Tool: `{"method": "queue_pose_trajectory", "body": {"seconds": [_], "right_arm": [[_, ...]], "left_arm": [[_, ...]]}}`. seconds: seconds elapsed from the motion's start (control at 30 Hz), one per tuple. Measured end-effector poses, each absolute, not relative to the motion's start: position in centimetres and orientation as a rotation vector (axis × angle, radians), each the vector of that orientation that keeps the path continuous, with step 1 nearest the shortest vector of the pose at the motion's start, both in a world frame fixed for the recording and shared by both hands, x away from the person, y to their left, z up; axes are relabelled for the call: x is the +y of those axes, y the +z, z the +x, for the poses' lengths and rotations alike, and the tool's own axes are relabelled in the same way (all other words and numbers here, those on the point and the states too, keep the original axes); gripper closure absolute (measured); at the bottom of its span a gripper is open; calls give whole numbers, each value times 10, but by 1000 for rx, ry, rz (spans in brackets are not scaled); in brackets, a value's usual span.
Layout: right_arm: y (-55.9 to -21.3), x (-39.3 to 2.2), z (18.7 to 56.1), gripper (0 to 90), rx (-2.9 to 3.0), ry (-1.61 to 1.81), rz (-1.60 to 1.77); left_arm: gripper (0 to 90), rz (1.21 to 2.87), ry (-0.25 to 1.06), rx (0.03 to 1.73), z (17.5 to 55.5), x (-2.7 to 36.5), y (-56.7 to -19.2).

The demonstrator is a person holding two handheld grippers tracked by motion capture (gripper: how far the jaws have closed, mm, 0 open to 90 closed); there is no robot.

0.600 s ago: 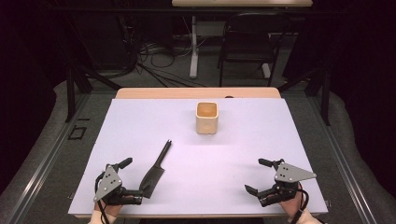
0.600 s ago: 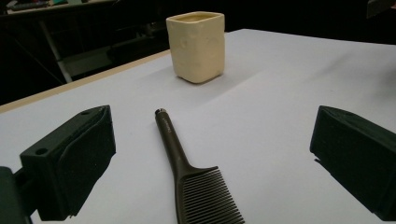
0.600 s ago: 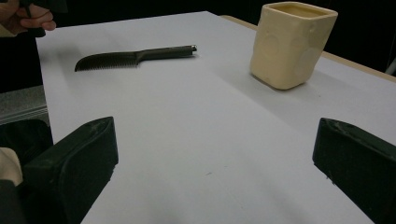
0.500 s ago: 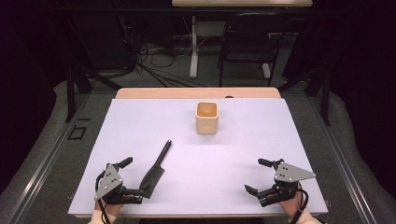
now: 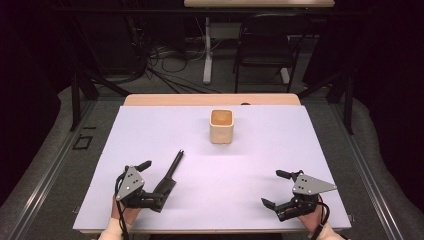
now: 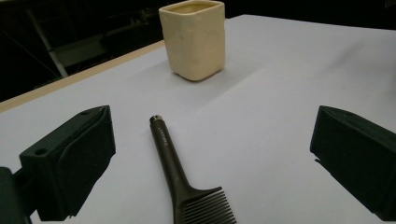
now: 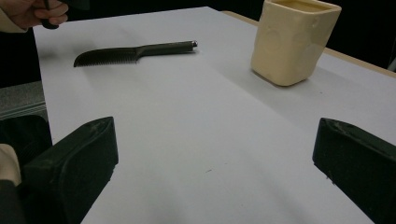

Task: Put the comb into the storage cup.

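A black comb lies flat on the white-covered table, handle pointing away toward a cream square cup standing upright at the far middle. My left gripper rests near the front left edge, open, its jaws wide on either side of the comb's toothed end without touching it. In the left gripper view the comb runs up the middle toward the cup. My right gripper sits at the front right, open and empty; its view shows the cup and the comb farther off.
A strip of bare wood shows at the table's far edge. Beyond it stand a chair, a desk leg and loose cables on the floor. The hand holding the left gripper appears in the right gripper view.
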State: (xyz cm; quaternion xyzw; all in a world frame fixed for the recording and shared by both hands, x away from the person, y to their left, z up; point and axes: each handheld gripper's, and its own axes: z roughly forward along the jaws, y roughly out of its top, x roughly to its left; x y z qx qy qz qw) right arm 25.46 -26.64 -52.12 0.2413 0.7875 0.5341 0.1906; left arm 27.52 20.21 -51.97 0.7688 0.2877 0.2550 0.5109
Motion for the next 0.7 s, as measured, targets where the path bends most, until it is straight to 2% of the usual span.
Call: {"method": "queue_pose_trajectory", "body": {"seconds": [0.7], "right_arm": [[-522,-267,254,0,2219,1493,691]], "left_arm": [[0,1933,546,751,326,179,-515]]}}
